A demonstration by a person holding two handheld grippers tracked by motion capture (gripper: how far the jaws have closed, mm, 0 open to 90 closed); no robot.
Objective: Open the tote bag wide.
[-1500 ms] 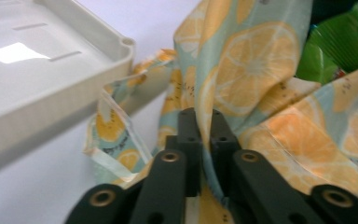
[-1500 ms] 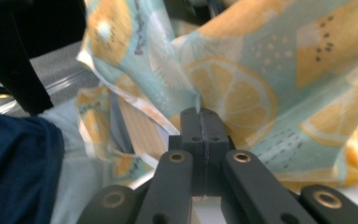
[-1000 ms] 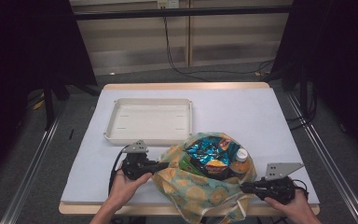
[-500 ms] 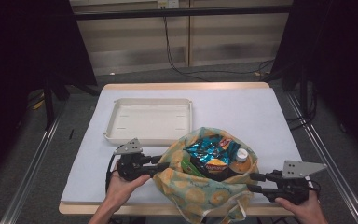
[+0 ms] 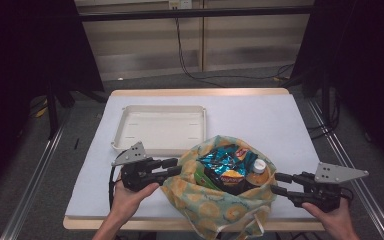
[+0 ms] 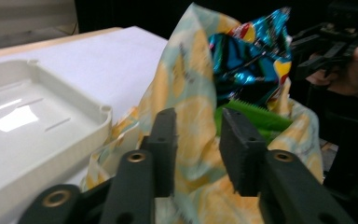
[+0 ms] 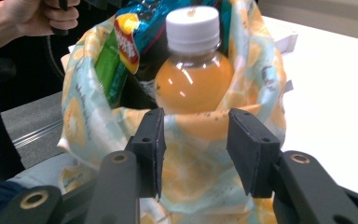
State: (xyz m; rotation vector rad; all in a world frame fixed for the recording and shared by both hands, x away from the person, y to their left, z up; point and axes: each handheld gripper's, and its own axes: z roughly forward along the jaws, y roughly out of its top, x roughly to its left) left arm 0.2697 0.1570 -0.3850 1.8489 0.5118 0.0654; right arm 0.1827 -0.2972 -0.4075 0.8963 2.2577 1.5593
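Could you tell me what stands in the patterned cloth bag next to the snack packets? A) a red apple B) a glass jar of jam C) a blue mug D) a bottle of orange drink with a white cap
D: a bottle of orange drink with a white cap stands upright inside the cloth bag, beside the snack packets.

Even overhead light brightens the table against dark surroundings; glare marks the tray, close views slightly blurred
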